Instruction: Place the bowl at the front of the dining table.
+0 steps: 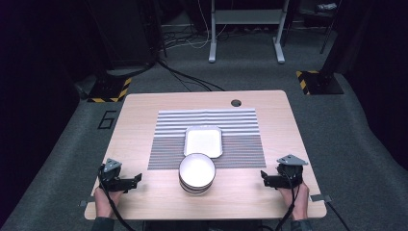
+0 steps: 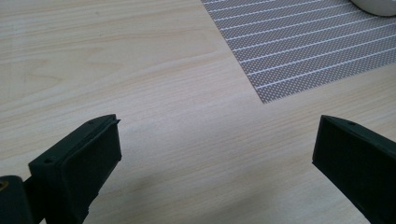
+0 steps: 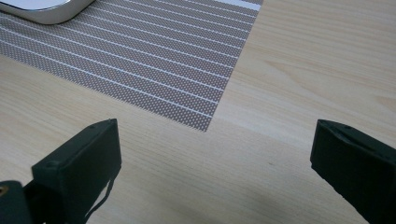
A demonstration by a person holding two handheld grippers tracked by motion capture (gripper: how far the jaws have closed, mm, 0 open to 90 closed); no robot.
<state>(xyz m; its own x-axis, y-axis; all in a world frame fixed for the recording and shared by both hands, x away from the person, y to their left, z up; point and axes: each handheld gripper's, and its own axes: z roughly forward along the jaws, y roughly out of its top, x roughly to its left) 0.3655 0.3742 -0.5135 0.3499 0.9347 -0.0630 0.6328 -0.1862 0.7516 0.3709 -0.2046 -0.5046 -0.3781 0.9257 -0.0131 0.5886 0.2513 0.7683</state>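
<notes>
A: Dark room, grey carpet, light wood table (image 1: pixel 144 110) w/ a striped placemat (image 1: pixel 240 120) in the middle. Where are the grippers?

B: Both parked at the near edge. Left gripper (image 1: pixel 136 180) at the near-left, right gripper (image 1: pixel 263 177) at the near-right, pointing inward. Jaws spread wide on both, nothing between them; the gripper views show just bare wood and a mat corner (image 2: pixel 268 95) (image 3: pixel 205 123) ahead.

A: And the dishes?

B: Stack of bowls (image 1: pixel 197 173) sits btwn the two grippers, at the near edge of the mat, partly over it. White rectangular tray (image 1: pixel 203 141) is just behind the stack, on the mat, looks like it's touching or nearly so. Bowl rim (image 2: pixel 373 5) peeks in at the top right of the left gripper view; tray edge (image 3: pixel 42 11) is at the top left of the right one.

A: So what step?

B: Looks like the very start, pre-reach. Nothing grasped yet.

A: Next move?

B: Prob. one gripper swings inward to the bowl stack, jaws straddling the top bowl's rim. Needs a clean pinch on one rim only, else the stack shifts or 2 bowls lift together.
</notes>
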